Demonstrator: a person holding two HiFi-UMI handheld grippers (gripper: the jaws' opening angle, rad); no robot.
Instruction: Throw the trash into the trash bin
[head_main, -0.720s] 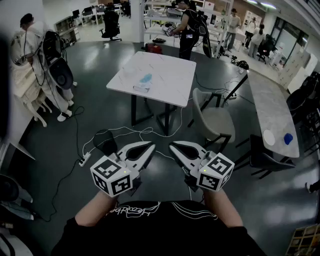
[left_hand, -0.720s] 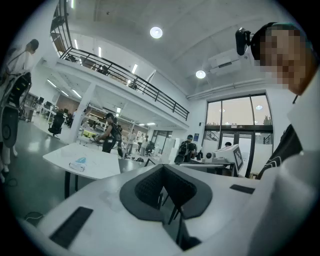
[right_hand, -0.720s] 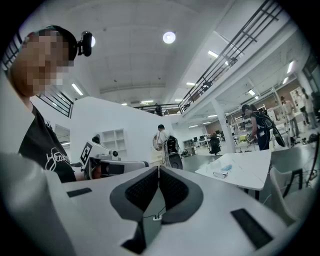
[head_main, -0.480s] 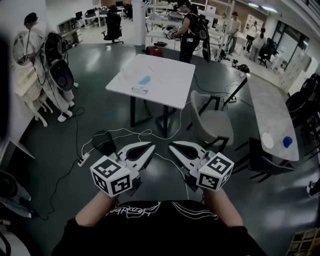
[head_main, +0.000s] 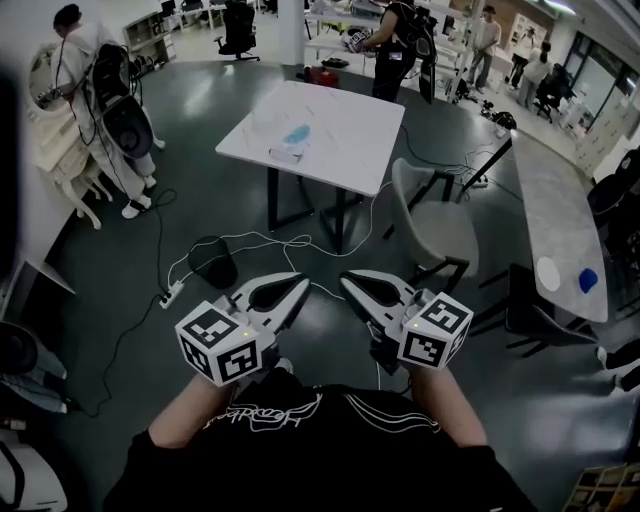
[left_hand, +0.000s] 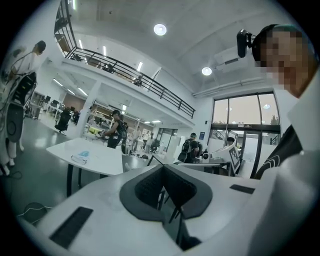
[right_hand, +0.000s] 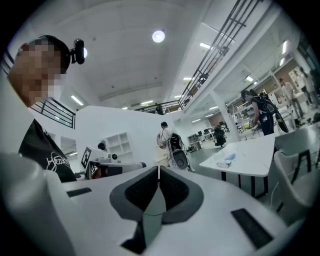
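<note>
A white table (head_main: 340, 150) stands ahead of me with a blue scrap (head_main: 295, 133) and a pale flat piece of trash (head_main: 283, 153) on it. A black trash bin (head_main: 213, 263) sits on the floor, left of the table and just beyond my left gripper. My left gripper (head_main: 301, 286) and right gripper (head_main: 346, 281) are held level, side by side in front of my chest. Both are shut and empty. The left gripper view (left_hand: 163, 167) shows the table (left_hand: 102, 156) with the blue scrap (left_hand: 84, 154). In the right gripper view (right_hand: 158, 170) the same table (right_hand: 252, 154) and scrap (right_hand: 230, 157) lie far off.
A grey chair (head_main: 432, 228) stands right of the table, and a long pale table (head_main: 555, 225) lies further right. White cables and a power strip (head_main: 170, 295) trail over the dark floor near the bin. People stand at the back, and one at the far left (head_main: 85, 60).
The table and bin look slightly nearer and sit higher in the head view. Both grippers stay shut, side by side, in the same pose.
</note>
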